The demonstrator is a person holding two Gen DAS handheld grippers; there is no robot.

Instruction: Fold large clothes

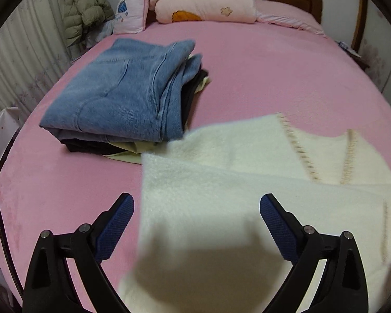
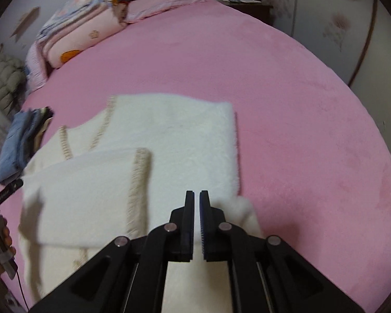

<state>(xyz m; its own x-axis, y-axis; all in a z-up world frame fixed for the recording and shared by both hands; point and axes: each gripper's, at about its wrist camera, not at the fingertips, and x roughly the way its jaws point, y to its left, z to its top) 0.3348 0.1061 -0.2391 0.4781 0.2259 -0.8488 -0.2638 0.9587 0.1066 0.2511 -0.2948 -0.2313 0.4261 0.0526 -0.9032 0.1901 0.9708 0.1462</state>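
My left hand-held gripper (image 1: pixel 196 217) gapes wide and my right hand-held gripper (image 2: pixel 196 195) is pinched empty over the half-folded white sweater (image 2: pixel 169 135) on the bed (image 2: pixel 299 104), so its loose folded-over sleeve (image 2: pixel 91 195) could slip open.

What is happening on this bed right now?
A person with a gripper in each hand is folding a fluffy white sweater spread on the pink bed. One side is already folded over the body. The left gripper hangs wide open above the sweater's near edge, holding nothing. The right gripper is shut, and no fabric shows between its fingers. A finished pile with folded blue jeans on top lies beside the sweater.
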